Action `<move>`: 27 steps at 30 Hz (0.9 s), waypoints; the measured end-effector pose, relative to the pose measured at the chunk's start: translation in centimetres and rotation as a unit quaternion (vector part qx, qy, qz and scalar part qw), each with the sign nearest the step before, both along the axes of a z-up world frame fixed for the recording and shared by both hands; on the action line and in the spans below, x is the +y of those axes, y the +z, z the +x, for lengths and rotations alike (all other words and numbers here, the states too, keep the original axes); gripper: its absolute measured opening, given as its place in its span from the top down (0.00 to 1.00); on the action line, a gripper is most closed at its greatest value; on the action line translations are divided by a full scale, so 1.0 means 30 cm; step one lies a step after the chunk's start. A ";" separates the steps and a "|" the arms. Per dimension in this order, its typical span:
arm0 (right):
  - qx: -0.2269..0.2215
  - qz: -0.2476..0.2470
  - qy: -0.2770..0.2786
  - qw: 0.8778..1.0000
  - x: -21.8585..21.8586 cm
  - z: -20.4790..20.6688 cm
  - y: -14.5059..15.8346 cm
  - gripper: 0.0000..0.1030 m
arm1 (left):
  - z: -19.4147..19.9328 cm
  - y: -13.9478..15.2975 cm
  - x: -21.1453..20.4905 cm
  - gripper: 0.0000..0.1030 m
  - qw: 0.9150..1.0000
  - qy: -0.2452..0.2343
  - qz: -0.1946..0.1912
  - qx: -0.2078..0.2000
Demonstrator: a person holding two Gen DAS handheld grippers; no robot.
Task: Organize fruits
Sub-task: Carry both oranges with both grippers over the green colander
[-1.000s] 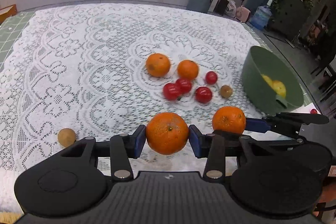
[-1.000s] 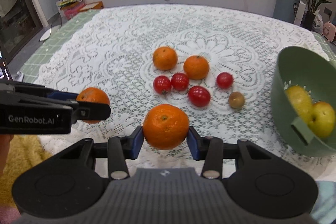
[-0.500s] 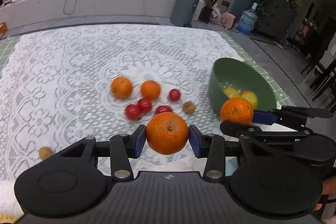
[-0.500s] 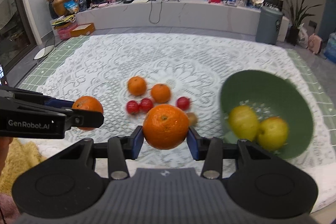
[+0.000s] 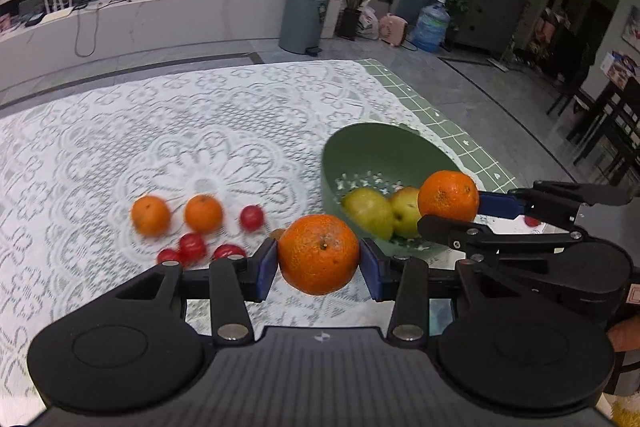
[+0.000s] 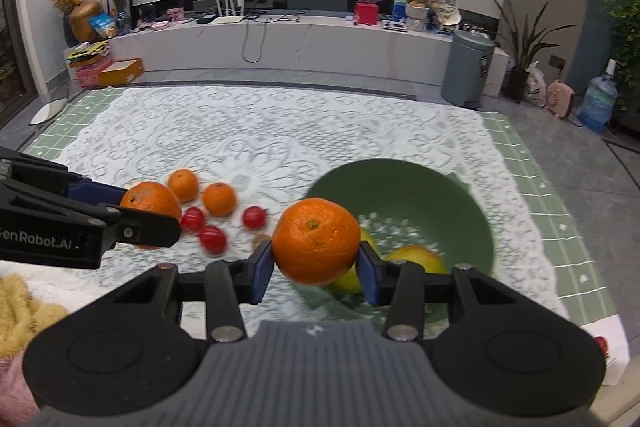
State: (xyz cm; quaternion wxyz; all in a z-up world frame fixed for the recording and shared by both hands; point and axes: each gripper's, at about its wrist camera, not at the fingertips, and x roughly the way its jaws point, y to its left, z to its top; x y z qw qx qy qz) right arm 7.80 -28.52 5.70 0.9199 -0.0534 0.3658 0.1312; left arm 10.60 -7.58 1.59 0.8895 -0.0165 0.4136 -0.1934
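An orange [image 5: 319,253] is clamped between the blue pads of the left gripper [image 5: 319,263], raised above the lace tablecloth [image 5: 120,131]. A 2nd orange [image 6: 316,241] is pinched by the right gripper [image 6: 316,263] in front of the green bowl [image 6: 460,203], so the 2 yellow-green fruits [image 6: 420,259] inside are partly hidden. On the cloth, 2 small oranges [image 5: 176,215] and several red tomatoes [image 5: 192,245] are smeared by blur; 1 brownish fruit [image 6: 261,239] is barely made out behind a pad.

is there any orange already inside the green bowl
No, the green bowl holds only two yellow-green fruits; the oranges are in the grippers or on the cloth.
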 end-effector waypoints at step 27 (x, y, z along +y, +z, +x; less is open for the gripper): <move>0.061 -0.060 -0.017 0.996 -0.201 0.248 -0.145 0.59 | 0.232 -0.147 -0.310 0.52 0.992 -0.084 0.079 0.045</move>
